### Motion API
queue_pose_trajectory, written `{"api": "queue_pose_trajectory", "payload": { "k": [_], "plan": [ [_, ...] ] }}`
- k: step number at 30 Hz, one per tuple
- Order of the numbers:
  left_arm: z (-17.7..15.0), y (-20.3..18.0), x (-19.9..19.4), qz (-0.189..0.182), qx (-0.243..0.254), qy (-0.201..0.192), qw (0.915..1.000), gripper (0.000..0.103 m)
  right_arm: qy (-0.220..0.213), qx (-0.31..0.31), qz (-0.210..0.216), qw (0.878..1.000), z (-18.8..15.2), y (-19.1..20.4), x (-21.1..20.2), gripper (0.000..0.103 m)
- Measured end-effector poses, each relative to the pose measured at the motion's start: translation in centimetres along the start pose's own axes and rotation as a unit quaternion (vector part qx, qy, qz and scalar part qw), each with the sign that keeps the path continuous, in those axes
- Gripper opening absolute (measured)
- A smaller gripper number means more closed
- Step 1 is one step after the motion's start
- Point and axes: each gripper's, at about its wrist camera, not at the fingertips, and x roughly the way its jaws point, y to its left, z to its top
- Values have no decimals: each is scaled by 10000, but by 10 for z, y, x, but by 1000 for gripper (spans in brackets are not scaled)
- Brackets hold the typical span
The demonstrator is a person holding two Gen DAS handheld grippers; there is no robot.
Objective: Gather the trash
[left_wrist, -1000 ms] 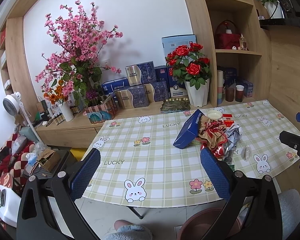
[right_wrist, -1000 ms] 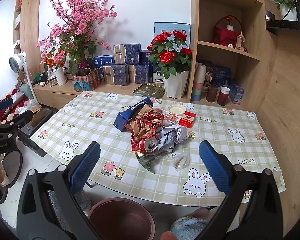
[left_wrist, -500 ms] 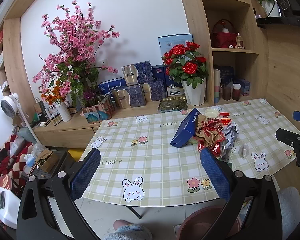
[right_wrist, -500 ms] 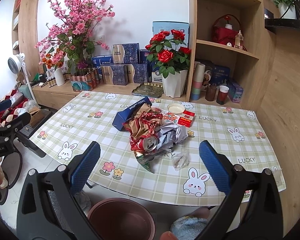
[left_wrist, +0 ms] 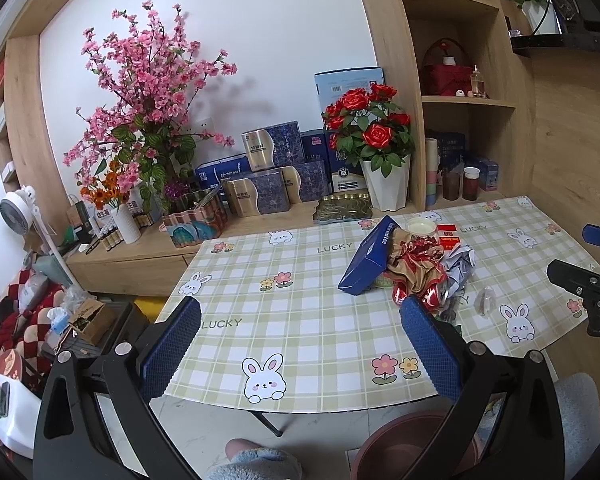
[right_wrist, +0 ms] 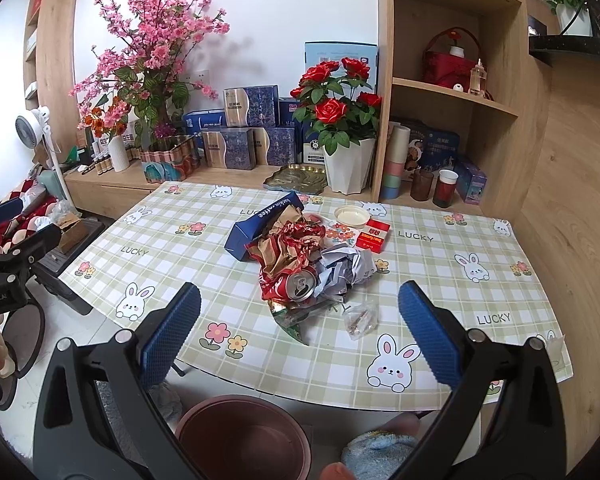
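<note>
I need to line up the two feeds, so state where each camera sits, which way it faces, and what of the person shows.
Left wrist: on the left gripper, held off the table's near edge, facing the shelf wall; trash pile to its right; a slippered foot shows below.
Right wrist: on the right gripper, facing the trash pile head-on, bin below; a slippered foot shows.
Shared: table, pile, blue box, roses, bin; each sees the other gripper.

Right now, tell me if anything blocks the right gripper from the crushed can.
Nothing visible does. The right gripper is open, held back from the table edge, and the crushed can lies at the near side of the trash pile with only bare tablecloth before it.
</note>
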Motion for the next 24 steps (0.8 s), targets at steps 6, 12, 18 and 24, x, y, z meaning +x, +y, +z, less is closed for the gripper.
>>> {"api": "queue_pose_trajectory", "payload": {
  "k": [6, 12, 18, 24],
  "plan": [
    [0, -3, 0, 0, 30, -45, 10000, 98, 47, -26, 29, 10000, -4, 3, 4, 97],
    [-3, -7, 5, -201, 167, 30, 9997, 98, 42, -62, 77, 9999, -6, 7, 10, 97],
    [-7, 1, 18, -154, 16, 83, 9998, 98, 257, 68, 150, 9995, -12, 4, 27, 98],
    [-26, 29, 45, -459, -692, 193, 9964, 98, 628, 350, 138, 9973, -32, -11, 59, 98]
  ]
}}
